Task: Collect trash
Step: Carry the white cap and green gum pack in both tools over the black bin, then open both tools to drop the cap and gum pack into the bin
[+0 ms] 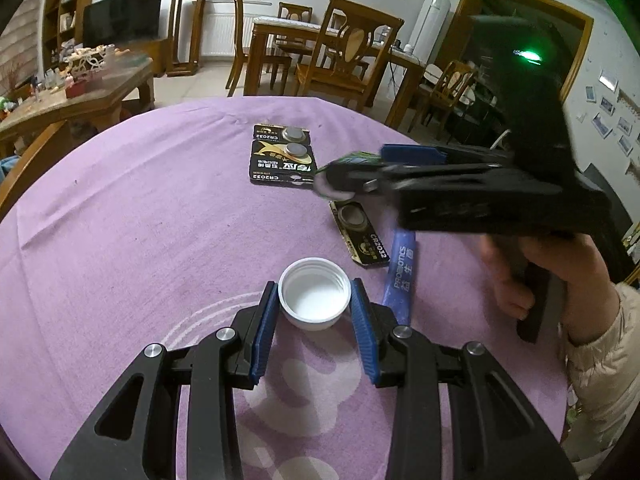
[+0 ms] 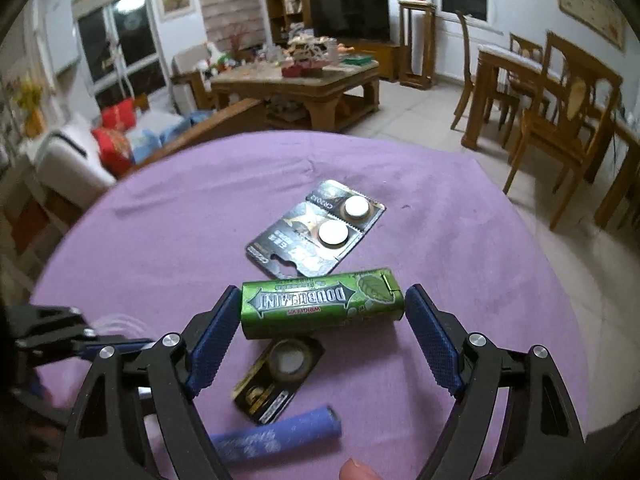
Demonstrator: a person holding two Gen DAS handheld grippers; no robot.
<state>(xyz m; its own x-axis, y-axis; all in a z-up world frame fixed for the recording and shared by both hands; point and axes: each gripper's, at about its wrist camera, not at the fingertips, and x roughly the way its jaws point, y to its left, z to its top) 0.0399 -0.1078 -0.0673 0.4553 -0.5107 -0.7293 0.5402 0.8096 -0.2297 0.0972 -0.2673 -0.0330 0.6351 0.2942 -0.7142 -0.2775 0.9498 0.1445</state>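
My left gripper (image 1: 314, 304) is shut on a white bottle cap (image 1: 315, 300), open side up, just above the purple cloth. My right gripper (image 2: 320, 312) is shut on a green Doublemint gum box (image 2: 320, 307), held by its two ends above the table; it shows blurred in the left wrist view (image 1: 352, 172). Under it lie a single battery card (image 2: 280, 376) and a blue sachet (image 2: 276, 436). A two-battery CR2032 card (image 2: 320, 228) lies farther back, also in the left wrist view (image 1: 280, 156).
The round table has a purple cloth (image 1: 140, 220). The single battery card (image 1: 362, 236) and blue sachet (image 1: 402, 272) lie right of the cap. Wooden dining chairs (image 1: 344, 56) and a coffee table (image 2: 296, 84) stand beyond the table edge.
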